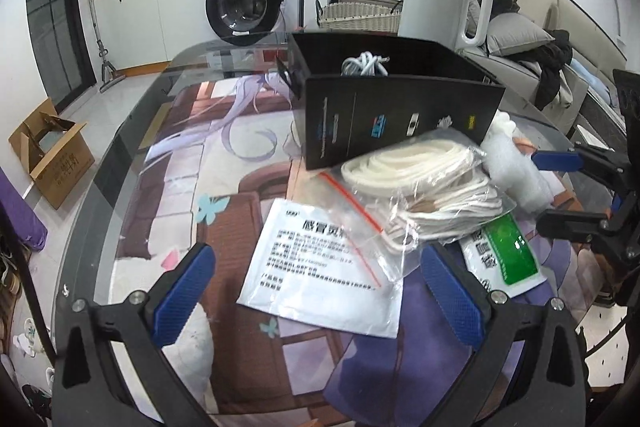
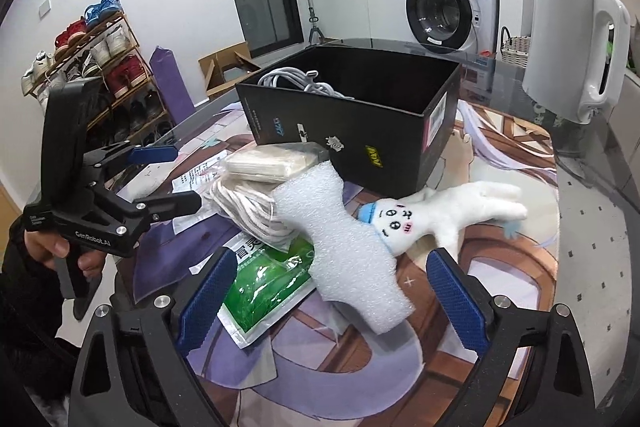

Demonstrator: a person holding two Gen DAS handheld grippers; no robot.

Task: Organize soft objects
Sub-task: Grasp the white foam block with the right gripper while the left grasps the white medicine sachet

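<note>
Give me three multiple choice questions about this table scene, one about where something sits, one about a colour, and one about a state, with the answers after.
1. Where does the coiled white cable sit?
A. Inside the black box
B. On top of the kettle
C. Under the plush toy

2. What colour are the pads on the gripper fingers?
A. Red
B. Blue
C. Yellow

3. What state is the right gripper in?
A. Shut on the foam piece
B. Shut on the plush toy
C. Open, holding nothing

Answers:
1. A: the cable lies in a back corner of the open black box.
2. B: both finger pads show a textured blue surface.
3. C: its fingers stand wide apart, with the white foam piece lying on the table beyond them, beside the white plush toy.
</note>
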